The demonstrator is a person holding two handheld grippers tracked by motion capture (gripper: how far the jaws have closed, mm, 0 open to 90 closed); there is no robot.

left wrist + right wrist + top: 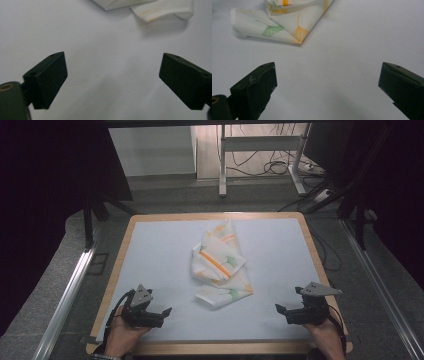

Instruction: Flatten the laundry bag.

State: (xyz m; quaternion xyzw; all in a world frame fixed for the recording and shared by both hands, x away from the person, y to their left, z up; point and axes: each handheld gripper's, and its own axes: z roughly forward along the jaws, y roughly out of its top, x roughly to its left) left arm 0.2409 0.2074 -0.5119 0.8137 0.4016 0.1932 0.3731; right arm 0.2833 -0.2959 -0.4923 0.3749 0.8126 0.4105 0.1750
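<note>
With both the left gripper (167,311) and right gripper (279,309) held wide apart and empty, the crumpled cloth (220,265) ahead of the fingers is judged light, limp, and best pinched at a corner.

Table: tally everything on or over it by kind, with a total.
Cloth, white with ginkgo leaves and orange stripes, crumpled: 1
Grippers, left and right, both open: 2
Total: 3

Your left gripper (112,80) hovers over the pale tabletop (75,30) with its two black jaws spread wide and nothing between them. Ahead of the jaws, a crumpled white cloth (160,8) lies on the tabletop, well apart from them. You can make out a faint orange line on one fold.
</note>
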